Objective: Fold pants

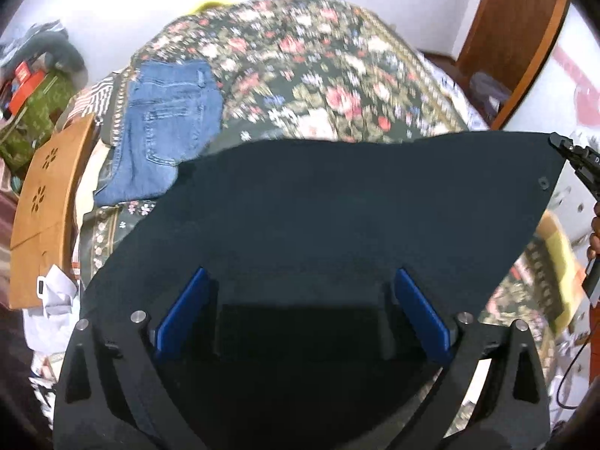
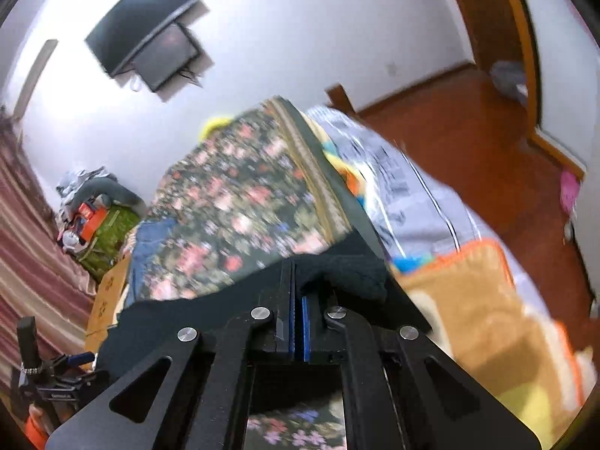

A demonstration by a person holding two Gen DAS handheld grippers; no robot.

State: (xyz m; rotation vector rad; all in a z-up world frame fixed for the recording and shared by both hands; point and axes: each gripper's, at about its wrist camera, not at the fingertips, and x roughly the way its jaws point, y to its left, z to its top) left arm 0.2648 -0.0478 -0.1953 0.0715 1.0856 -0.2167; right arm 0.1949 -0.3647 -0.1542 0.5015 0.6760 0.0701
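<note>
Dark navy pants (image 1: 337, 202) are stretched out above the floral bedspread (image 1: 300, 63). In the left wrist view my left gripper (image 1: 300, 315) has its blue pads (image 1: 183, 311) wide apart, and the dark cloth lies across and between them. My right gripper (image 1: 577, 157) shows at the pants' far right corner. In the right wrist view my right gripper (image 2: 299, 322) is shut, with its blue pads (image 2: 305, 326) pressed on a bunched edge of the dark pants (image 2: 348, 273).
Folded blue jeans (image 1: 165, 127) lie on the bedspread at the left. An orange wooden board (image 1: 45, 202) stands beside the bed. A cluttered green bag (image 2: 108, 232) sits by the wall. Orange and yellow bedding (image 2: 487, 322) lies right, above a red-brown floor (image 2: 468, 142).
</note>
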